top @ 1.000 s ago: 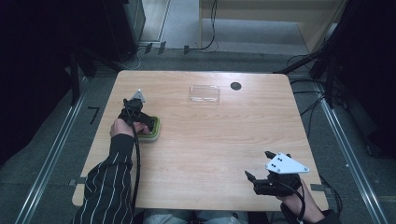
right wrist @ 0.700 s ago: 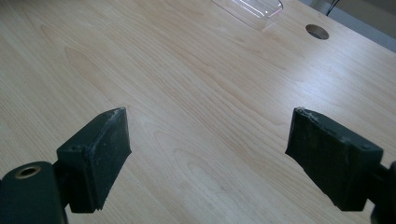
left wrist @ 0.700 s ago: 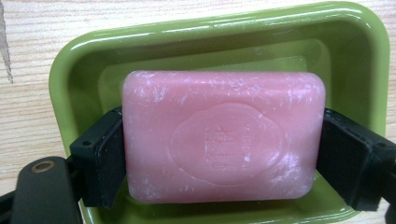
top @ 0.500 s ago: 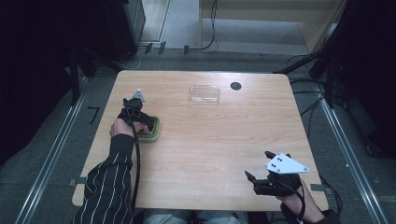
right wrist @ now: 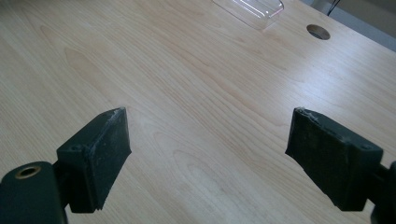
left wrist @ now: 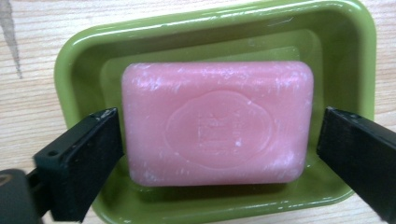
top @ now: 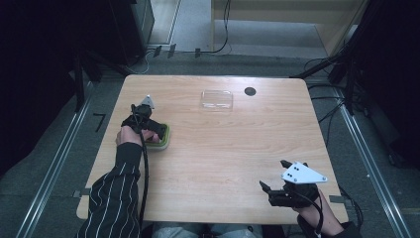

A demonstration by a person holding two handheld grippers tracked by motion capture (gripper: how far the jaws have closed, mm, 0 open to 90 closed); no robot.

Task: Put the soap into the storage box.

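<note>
Right gripper [top: 275, 188] near right table [top: 223, 148] edge, jaws wide apart, empty. Left gripper [left wrist: 219, 149] at left, jaws just opened, flanking pink soap [left wrist: 217, 122] lying in green dish [left wrist: 74, 70], left pad beside soap. Clear lid [top: 217, 99] far centre.

High view sat fixed above the near edge, looked forward and down, far enough to take in the whole worktop [top: 218, 148] and floor around it. Left gripper view rode the left hand-held gripper [top: 148, 130], pointed almost straight down, very close on the green dish [left wrist: 70, 70] with the pink soap [left wrist: 217, 121]; the high view shared that dish [top: 164, 136]. Right gripper view rode the right hand-held gripper [top: 280, 188], looked low across the worktop toward the far edge, sharing the clear lid [right wrist: 250, 9] and the round hole [right wrist: 318, 31] with the high view.
</note>
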